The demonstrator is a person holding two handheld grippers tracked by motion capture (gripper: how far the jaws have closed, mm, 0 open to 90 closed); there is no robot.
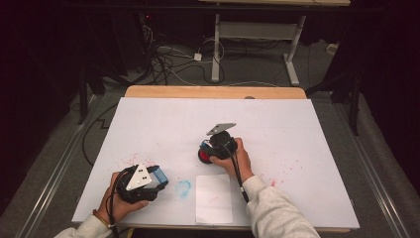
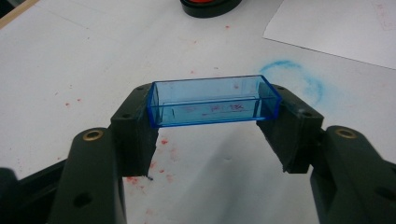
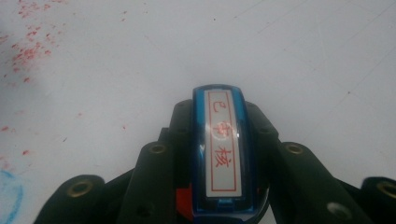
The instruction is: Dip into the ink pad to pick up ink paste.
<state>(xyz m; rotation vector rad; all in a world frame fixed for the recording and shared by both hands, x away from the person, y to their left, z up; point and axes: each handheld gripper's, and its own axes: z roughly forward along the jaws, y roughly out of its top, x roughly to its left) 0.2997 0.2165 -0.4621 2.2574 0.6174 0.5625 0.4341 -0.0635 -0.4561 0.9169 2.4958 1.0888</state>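
Still uninked, the stamp (image 3: pixel 219 154) sits clamped in the right hand-held gripper (image 1: pixel 208 148) over the ink pad (image 1: pixel 204 156), and could smear the paper (image 1: pixel 214 198) if tilted, while the left hand-held gripper (image 2: pixel 212 123) pinches the slippery blue cap (image 2: pixel 212 100) above the counter (image 1: pixel 297 124).

Stamp cap (image 2: pixel 214 100): clear blue plastic, rectangular, shallow and tray-like, open side turned up and away; faint red ink marks on its inner floor. Held level by its two short ends, raised above the desk, near the front left.

Stamp (image 3: pixel 223 154): blue-bodied, narrow and elongated, with a white label bearing red characters inside a red frame on its top face; a red part is seen low on its left side. Gripped by its long sides, near the desk's middle.
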